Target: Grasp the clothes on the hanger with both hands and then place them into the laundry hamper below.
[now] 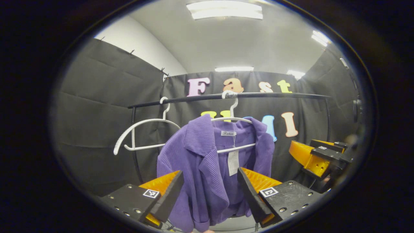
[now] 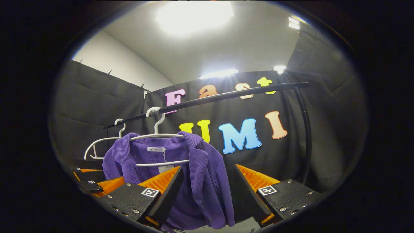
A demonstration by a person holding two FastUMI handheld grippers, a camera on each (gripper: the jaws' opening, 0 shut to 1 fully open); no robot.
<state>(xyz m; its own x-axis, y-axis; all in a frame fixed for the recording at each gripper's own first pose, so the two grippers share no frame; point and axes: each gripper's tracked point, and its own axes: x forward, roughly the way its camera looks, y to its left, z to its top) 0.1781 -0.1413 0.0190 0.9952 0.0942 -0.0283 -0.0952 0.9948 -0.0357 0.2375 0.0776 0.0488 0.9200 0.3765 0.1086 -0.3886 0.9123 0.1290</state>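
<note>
In the left gripper view, the left gripper (image 1: 210, 189) sits nearest, its jaws spread wide with nothing between the pads; the purple jacket (image 1: 210, 161) hangs just beyond them, seen through the gap but not touched. At the right edge of that view the right gripper (image 1: 315, 155) shows farther off, orange and black, level with the jacket's right shoulder and apart from it.

In the right gripper view, the right gripper's own jaws are likewise wide open and hold nothing, with the jacket's right front panel seen between them. The left gripper shows low at the left of that view, beside the jacket's other side.

The jacket is draped over a white hanger (image 1: 233, 124), collar turned out, a paper tag (image 1: 233, 161) dangling inside the neck. The hanger's hook rides on a black rail (image 1: 275, 95) that runs across the booth. A second, bare white hanger (image 1: 142, 136) hangs on the same rail, close to the upright post at its left end. Behind all of it stands the black cloth wall, with ceiling lights above.
</note>
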